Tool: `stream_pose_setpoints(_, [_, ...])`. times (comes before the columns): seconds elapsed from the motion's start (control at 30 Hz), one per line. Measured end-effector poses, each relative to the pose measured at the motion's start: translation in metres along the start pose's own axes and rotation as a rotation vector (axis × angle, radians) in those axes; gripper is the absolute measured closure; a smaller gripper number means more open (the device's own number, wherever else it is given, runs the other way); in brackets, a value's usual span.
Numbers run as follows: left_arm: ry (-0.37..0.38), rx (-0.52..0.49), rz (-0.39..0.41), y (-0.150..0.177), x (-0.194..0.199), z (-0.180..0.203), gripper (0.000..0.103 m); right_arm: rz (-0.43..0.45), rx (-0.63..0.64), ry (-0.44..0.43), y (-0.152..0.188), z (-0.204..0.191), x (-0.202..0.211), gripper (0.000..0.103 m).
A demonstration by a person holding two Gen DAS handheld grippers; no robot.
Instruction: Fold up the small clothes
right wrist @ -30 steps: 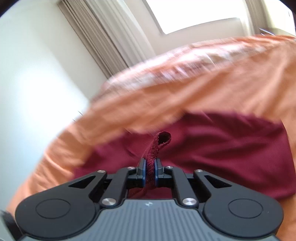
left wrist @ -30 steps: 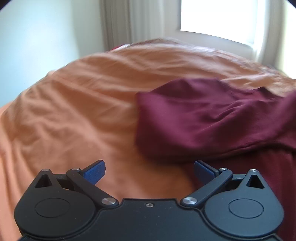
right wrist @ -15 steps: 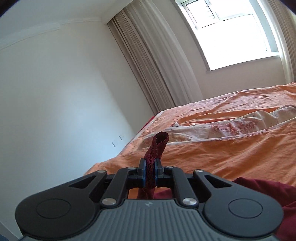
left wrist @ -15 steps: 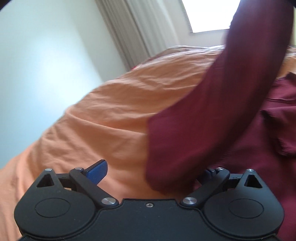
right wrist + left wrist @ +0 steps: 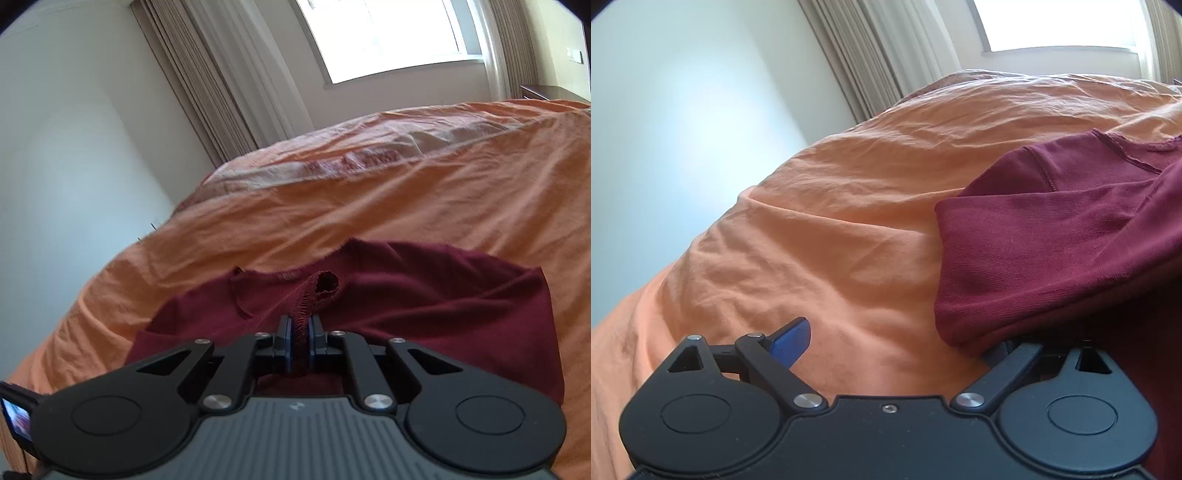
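A maroon long-sleeved garment [image 5: 1052, 236] lies on the orange bedsheet [image 5: 849, 192], filling the right of the left wrist view. One sleeve is folded across its body. My left gripper [image 5: 894, 347] is open just in front of it. Its left blue fingertip [image 5: 790, 341] rests over bare sheet, and the folded sleeve hides the right one. In the right wrist view my right gripper [image 5: 300, 343] is shut on a stitched maroon cuff [image 5: 321, 288], held low over the garment [image 5: 443, 295], which lies spread out on the sheet [image 5: 369, 214].
The bed runs back to a bright window [image 5: 388, 33] with beige curtains [image 5: 221, 85]. A pale wall [image 5: 665, 129] stands on the left. White patterned bedding [image 5: 369, 155] lies at the far end of the bed. A small screen [image 5: 16, 415] shows at the lower left.
My right gripper swung the held cuff up high, then brought it down over the garment. The sleeve swept past the left camera and now lies folded across the body. The left gripper stayed open.
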State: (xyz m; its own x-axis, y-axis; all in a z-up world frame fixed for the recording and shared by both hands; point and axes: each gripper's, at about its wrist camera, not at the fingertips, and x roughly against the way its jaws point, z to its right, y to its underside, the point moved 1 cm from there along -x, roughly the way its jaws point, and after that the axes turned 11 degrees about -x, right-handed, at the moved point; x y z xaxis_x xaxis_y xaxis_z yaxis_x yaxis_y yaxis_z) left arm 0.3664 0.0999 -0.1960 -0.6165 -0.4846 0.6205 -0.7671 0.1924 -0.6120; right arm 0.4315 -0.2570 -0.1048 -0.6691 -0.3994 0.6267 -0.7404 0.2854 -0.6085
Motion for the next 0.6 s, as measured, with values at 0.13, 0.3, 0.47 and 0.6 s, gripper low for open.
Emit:
stream_pose_setpoints(0.13, [0.059, -0.075, 0.006, 0.003, 0.007, 0.000, 0.009, -0.067, -0.037, 0.047, 0.025, 0.028, -0.013, 0.090])
stream_pose_setpoints(0.3, [0.104, -0.174, 0.085, 0.026, 0.039, -0.012, 0.001, -0.076, -0.058, 0.093, 0.040, 0.037, -0.003, 0.051])
stream_pose_setpoints(0.47, [0.163, -0.052, 0.083, 0.024, 0.055, -0.038, 0.001, -0.012, 0.063, 0.153, 0.032, 0.020, 0.000, 0.017])
stream_pose_setpoints(0.6, [0.061, 0.028, 0.086, -0.014, 0.036, -0.035, 0.001, 0.019, 0.144, 0.182, 0.029, -0.001, -0.021, 0.011])
